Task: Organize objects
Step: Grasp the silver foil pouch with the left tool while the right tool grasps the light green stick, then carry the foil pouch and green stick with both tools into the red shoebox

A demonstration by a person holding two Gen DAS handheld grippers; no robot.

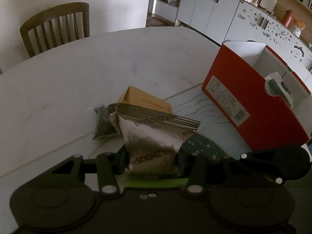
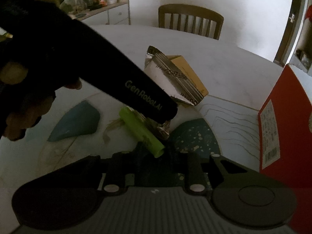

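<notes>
White marble tabletop fills both views, dim, with one wooden chair at its far edge and cupboards beyond.

One silver foil pouch stands clamped between the fingers of the left claw, its sealed top leaning away from the claw. One green tube lies directly ahead of the right claw, its near end between the closed-in fingers; the right claw looks clenched on it, though the pads are too dark to be certain. In the right view the left claw's body reaches in from the left, its tip over the tube's far end where the pouch's lower edge rests.

Just behind the pouch sits one small brown carton. Off to the right of both claws stands one open red box, with something wrapped already inside.

Risks, as I judge them: the pouch is pinched low, so it may flop or slide out when lifted. The tube is round and gripped near its end, so it could roll or swing free. The two claws sit close together, and lifting both at once could knock pouch against tube.
</notes>
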